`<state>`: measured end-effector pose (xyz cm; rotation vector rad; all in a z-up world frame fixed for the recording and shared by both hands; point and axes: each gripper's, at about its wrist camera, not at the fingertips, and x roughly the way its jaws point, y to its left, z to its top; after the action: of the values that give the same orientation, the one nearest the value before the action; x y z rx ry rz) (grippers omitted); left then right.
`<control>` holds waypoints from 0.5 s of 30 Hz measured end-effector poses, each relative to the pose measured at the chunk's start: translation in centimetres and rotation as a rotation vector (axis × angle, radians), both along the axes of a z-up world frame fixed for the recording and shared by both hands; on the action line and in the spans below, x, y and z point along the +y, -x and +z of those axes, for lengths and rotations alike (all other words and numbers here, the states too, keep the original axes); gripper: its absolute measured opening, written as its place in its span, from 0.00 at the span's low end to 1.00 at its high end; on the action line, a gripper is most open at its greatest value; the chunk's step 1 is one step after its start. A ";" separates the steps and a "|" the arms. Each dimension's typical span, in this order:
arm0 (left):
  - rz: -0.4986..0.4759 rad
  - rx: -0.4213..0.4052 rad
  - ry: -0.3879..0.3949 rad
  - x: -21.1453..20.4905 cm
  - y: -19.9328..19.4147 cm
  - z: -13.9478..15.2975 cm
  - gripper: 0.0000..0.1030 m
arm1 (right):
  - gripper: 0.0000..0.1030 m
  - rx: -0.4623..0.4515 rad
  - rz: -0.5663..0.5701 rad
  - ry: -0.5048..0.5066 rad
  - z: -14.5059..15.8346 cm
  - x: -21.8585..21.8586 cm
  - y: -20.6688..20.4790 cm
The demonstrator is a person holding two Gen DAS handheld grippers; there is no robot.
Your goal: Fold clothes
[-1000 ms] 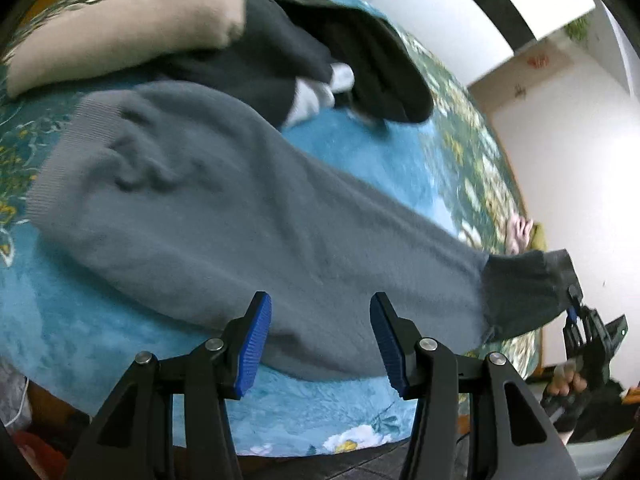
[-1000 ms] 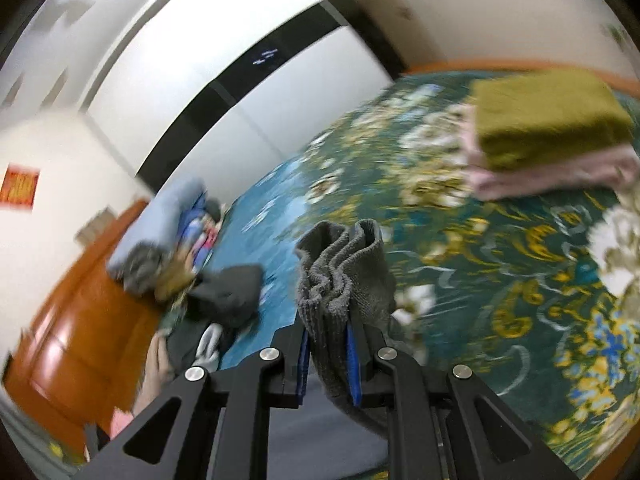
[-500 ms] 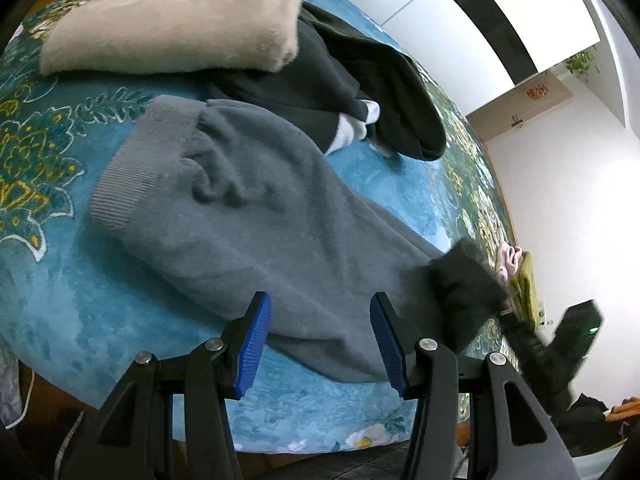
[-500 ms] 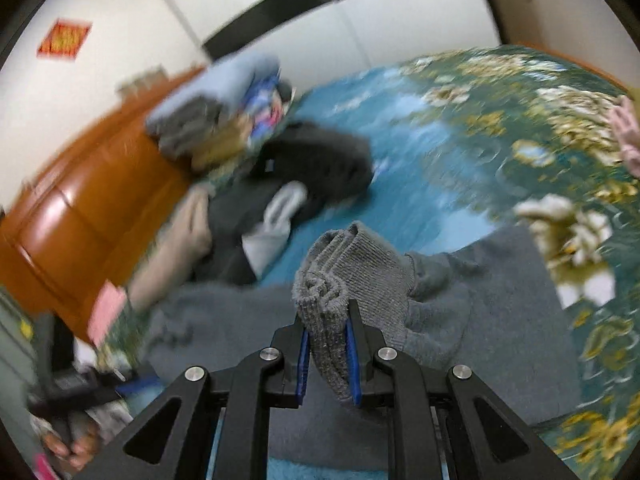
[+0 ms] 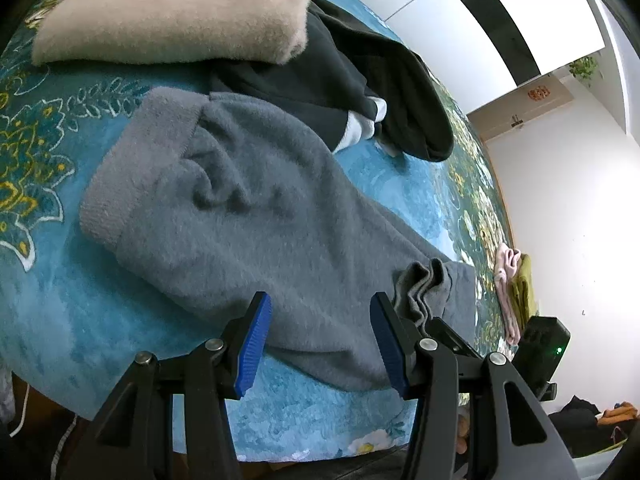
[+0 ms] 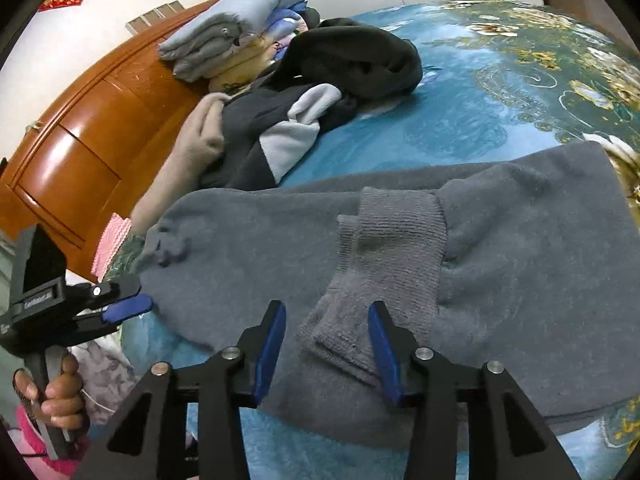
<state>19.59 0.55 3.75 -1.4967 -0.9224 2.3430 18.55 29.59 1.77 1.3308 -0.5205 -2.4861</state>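
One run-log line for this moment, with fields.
stage: first fold | grey pants: cuff laid over | right tool: open | left tool: open

sweatpants (image 5: pixel 248 208): plain grey, ribbed cuff (image 6: pixel 396 240) same grey
bedspread (image 5: pixel 52 152): teal-blue, gold and white floral print
beside sweatpants: beige fleece (image 5: pixel 172 16), black garment (image 5: pixel 384 80)
gripper pads (image 6: pixel 272 344): blue
cabinet (image 6: pixel 80 136): orange-brown wood

Left gripper (image 5: pixel 320 344) hangs open over folded grey trousers (image 5: pixel 248 216) on blue bedspread (image 5: pixel 52 300).
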 end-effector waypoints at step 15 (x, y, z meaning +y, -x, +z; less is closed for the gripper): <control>0.247 -0.039 0.002 -8.8 -1.8 -1.4 0.53 | 0.47 -0.070 -0.175 -0.008 -3.4 3.7 0.7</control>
<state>21.34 -8.24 2.33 -1.5115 -1.1759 2.4888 17.85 33.29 -1.60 1.4370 -0.6704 -2.5884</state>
